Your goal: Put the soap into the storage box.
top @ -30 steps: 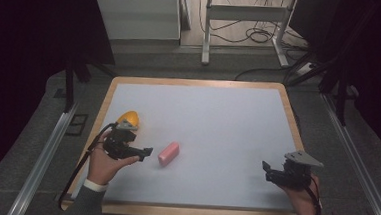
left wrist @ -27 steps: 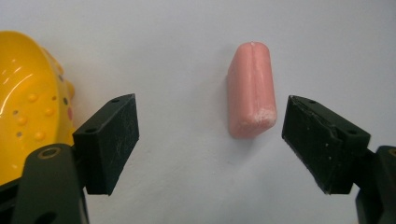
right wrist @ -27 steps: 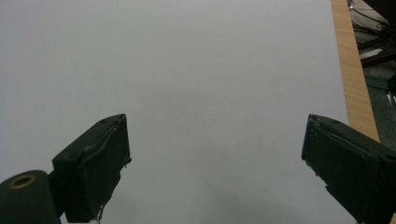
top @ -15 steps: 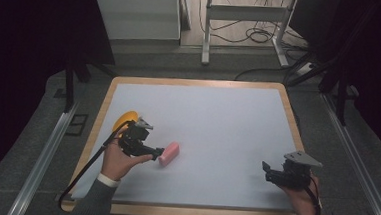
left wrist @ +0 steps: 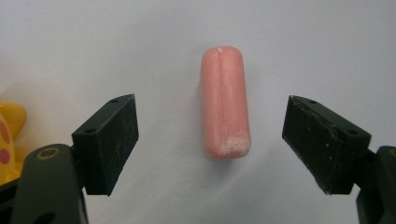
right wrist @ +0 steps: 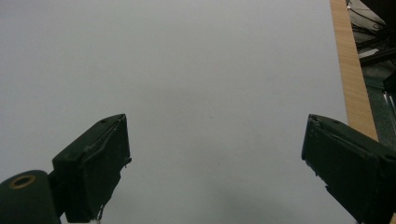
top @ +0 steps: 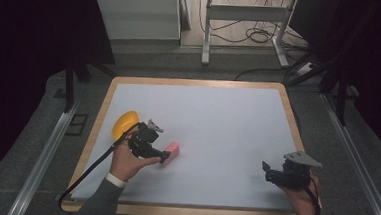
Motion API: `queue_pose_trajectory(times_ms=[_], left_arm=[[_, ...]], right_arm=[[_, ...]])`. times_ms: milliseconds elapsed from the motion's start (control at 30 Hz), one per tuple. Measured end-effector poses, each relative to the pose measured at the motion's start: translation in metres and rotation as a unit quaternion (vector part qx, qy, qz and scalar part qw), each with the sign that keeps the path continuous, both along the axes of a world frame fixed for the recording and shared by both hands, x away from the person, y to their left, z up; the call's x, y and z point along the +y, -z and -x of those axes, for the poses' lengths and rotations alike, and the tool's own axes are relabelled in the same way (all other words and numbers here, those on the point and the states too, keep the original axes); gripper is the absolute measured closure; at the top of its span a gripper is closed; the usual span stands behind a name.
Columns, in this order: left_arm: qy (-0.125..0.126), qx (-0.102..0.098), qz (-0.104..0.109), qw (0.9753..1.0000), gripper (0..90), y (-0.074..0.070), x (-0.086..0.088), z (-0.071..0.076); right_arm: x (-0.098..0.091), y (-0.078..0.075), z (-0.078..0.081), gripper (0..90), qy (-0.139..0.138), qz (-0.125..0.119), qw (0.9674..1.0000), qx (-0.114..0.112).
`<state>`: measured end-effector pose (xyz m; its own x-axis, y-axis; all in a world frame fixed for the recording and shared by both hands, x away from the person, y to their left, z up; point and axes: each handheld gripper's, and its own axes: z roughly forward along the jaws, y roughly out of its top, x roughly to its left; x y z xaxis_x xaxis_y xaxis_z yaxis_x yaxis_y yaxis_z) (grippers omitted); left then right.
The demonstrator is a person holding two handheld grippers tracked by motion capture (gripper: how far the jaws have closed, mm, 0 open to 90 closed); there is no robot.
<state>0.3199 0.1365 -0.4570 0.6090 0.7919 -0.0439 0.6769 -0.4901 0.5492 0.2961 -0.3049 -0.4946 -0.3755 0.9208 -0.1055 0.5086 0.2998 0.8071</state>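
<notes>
I had the left gripper over the near-left counter, fingers spread either side of the pink block, not touching it. The block lay flat, a yellow toy just to its left. Step in hand, I judged: the approach to a grasp. Next: lower and close across its short width. Right gripper hovered near-right, fingers spread, holding nothing.

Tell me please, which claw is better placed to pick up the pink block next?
The left claw. Its jaws are open, one on each side of the pink block, which lies between them. The right claw is open too, but far off near the table's right edge, facing bare surface.
</notes>
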Motion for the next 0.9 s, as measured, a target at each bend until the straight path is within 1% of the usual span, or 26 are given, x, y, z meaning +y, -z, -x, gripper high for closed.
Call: queue_pose_trajectory(times_ms=[67,200,333,500,600,633,767,833,900], left_arm=[[0.004,0.003,-0.005,1.0,18.9,0.002,-0.004,-0.001],[0.011,0.007,-0.004,0.9999,18.9,0.004,-0.013,-0.003],[0.014,0.012,-0.008,0.9998,19.3,0.006,-0.019,-0.008],[0.01,0.021,-0.013,0.9996,20.5,0.011,-0.023,-0.013],[0.004,0.022,-0.013,0.9997,20.7,0.014,-0.024,-0.015],[0.004,0.026,-0.021,0.9994,21.1,0.016,-0.025,-0.017],[0.002,0.036,-0.026,0.999,22.6,0.023,-0.028,-0.022],[-0.001,0.039,-0.026,0.9989,23.9,0.025,-0.029,-0.023],[-0.004,0.036,-0.022,0.9991,25.7,0.027,-0.03,-0.025]], right_arm=[[0.0,0.0,0.0,7.5,0.0,0.0,1.0,0.001],[0.001,0.001,0.0,7.5,-0.001,0.001,1.0,0.002],[0.0,0.001,0.0,7.5,0.0,0.001,1.0,0.002],[-0.001,0.002,-0.001,7.5,0.001,0.001,1.0,0.003],[-0.001,0.002,-0.001,7.5,0.001,0.001,1.0,0.003],[-0.001,0.003,-0.001,7.5,0.0,0.002,1.0,0.004],[0.0,0.004,-0.001,7.5,0.0,0.003,1.0,0.005],[0.0,0.004,-0.001,7.5,0.0,0.004,1.0,0.005],[-0.001,0.004,-0.001,7.5,0.001,0.003,1.0,0.005]])
